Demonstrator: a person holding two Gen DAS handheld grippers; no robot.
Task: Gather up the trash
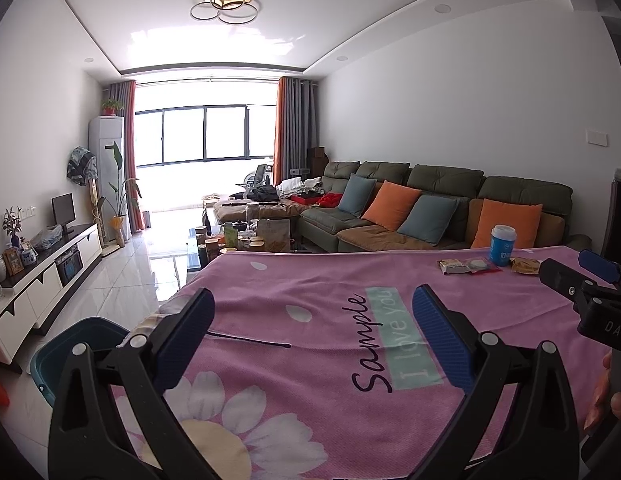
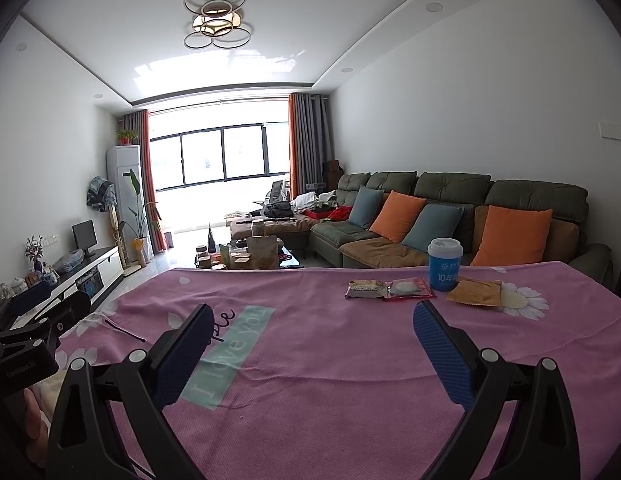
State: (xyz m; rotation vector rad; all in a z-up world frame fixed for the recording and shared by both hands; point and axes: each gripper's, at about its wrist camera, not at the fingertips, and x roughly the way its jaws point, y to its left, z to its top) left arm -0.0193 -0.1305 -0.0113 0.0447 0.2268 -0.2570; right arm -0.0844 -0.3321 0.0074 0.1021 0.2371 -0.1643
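A blue paper cup with a white lid (image 2: 444,264) stands at the far right of the pink flowered tablecloth (image 2: 330,360). Beside it lie a brown snack wrapper (image 2: 366,289), a red-edged clear packet (image 2: 408,289) and a tan packet (image 2: 475,292). The same cup (image 1: 502,245) and wrappers (image 1: 468,266) show in the left wrist view. My right gripper (image 2: 312,328) is open and empty, well short of the trash. My left gripper (image 1: 312,312) is open and empty over the cloth's left part. A dark teal bin (image 1: 76,354) sits on the floor at the table's left edge.
A green sofa with orange and blue cushions (image 2: 450,216) stands behind the table. A cluttered coffee table (image 2: 246,258) is beyond the far edge. A white TV cabinet (image 1: 38,276) runs along the left wall. A thin black stick (image 1: 250,340) lies on the cloth.
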